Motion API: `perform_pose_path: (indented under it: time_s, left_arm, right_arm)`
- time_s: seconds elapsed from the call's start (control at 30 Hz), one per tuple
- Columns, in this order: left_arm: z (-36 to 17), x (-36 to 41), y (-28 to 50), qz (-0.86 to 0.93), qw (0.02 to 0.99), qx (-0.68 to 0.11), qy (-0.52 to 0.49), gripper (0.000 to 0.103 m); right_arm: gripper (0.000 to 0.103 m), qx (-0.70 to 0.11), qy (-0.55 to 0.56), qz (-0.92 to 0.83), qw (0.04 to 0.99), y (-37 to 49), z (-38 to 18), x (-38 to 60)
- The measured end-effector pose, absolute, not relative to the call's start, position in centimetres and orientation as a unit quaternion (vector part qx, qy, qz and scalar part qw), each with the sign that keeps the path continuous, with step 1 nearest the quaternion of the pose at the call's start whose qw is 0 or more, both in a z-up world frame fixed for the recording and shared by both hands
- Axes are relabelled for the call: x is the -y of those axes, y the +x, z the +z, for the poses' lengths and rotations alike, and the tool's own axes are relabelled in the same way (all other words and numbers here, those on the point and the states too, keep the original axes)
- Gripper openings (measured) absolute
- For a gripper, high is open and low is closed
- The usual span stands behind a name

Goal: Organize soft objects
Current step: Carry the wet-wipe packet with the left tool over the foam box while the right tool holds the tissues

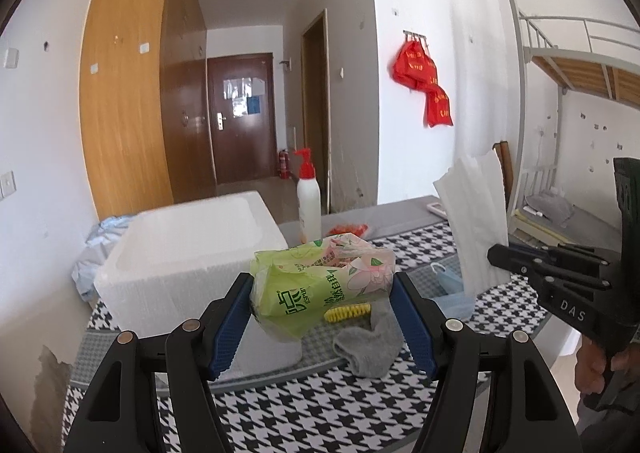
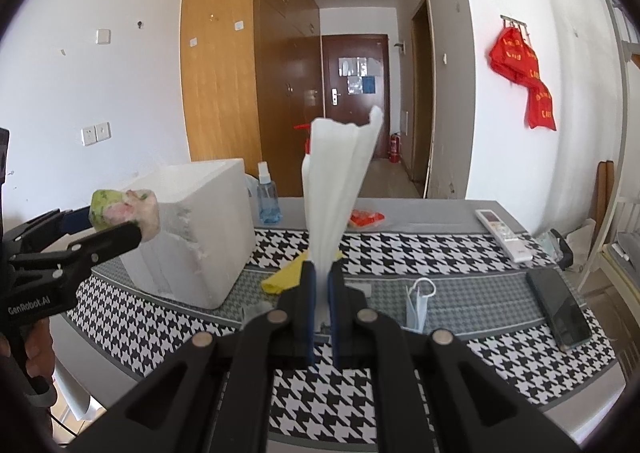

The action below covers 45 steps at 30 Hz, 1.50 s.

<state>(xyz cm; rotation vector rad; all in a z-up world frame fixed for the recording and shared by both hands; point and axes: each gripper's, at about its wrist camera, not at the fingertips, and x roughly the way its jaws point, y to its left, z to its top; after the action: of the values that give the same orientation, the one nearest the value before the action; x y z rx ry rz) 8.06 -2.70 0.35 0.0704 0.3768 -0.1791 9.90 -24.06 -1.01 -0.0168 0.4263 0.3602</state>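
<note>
Left gripper (image 1: 320, 293) is clamped on the green tissue pack (image 1: 316, 285), lifted clear of the surface (image 1: 304, 409) and hanging just beside the white foam box (image 1: 188, 249). Right gripper (image 2: 320, 293) pinches a stack of white tissues (image 2: 340, 173) between nearly closed fingers, the sheets fanning upward above the checked cloth. Down below, a grey sock (image 1: 368, 345) and a yellow spiral hair tie (image 1: 347, 311) lie on the surface, with a blue face mask (image 2: 418, 305) near the right gripper.
</note>
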Motion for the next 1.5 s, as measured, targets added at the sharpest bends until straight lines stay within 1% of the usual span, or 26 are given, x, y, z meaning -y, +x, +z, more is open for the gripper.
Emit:
perform_pose_path:
  time_s: [0.87, 1.5]
  left_arm:
    - [4.0, 0.9, 10.8, -0.035, 0.988, -0.148, 0.035, 0.070]
    - [4.5, -3.3, 12.2, 0.027, 0.986, -0.164, 0.024, 0.070]
  right_arm:
    - [0.009, -0.177, -0.016, 0.197, 0.964, 12.4, 2.4, 22.4]
    - [0.009, -0.169, -0.026, 0.247, 0.954, 13.7, 3.2, 18.5]
